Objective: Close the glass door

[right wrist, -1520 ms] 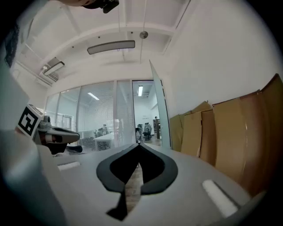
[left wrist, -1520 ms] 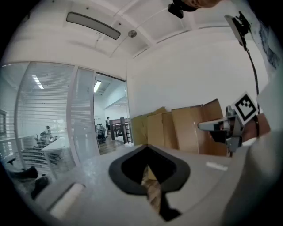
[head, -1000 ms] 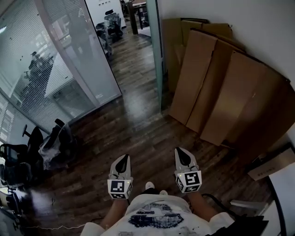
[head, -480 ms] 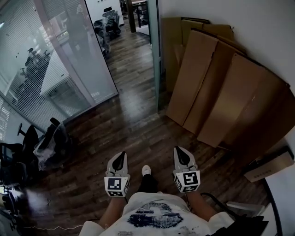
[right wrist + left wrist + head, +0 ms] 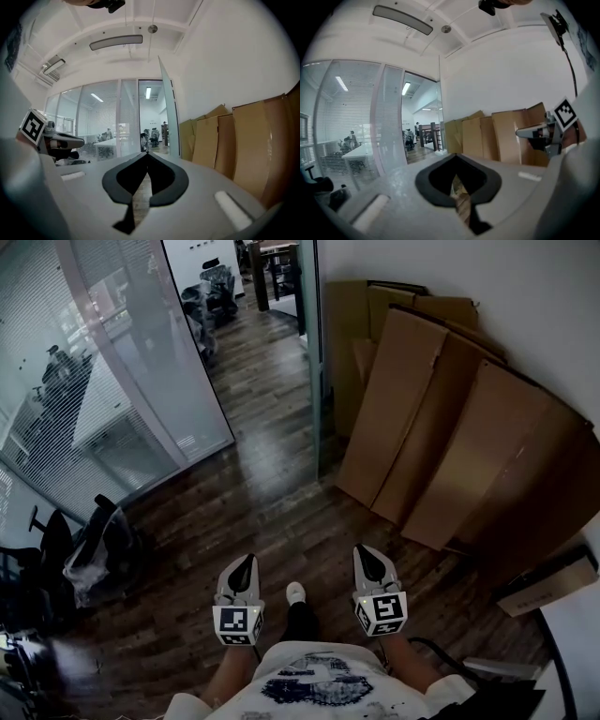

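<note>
I hold the left grey two-jaw gripper [image 5: 248, 561] and right grey two-jaw gripper [image 5: 365, 552] side by side, roughly level, both clenched empty, facing the tall greenish glass door [image 5: 317, 362].

Ahead of you the glass door [image 5: 316, 362] stands open, between the glass partition [image 5: 122, 362] on your left and cardboard sheets [image 5: 450, 427] leaning on the wall [image 5: 487, 296] at right. You have office chairs [image 5: 94, 545] near left.

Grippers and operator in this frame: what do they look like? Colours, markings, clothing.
Both the left gripper and right gripper are light grey and tapered, with black inner pads. Each carries a white cube with black square markers. The person wears a white T-shirt with a dark print.
</note>
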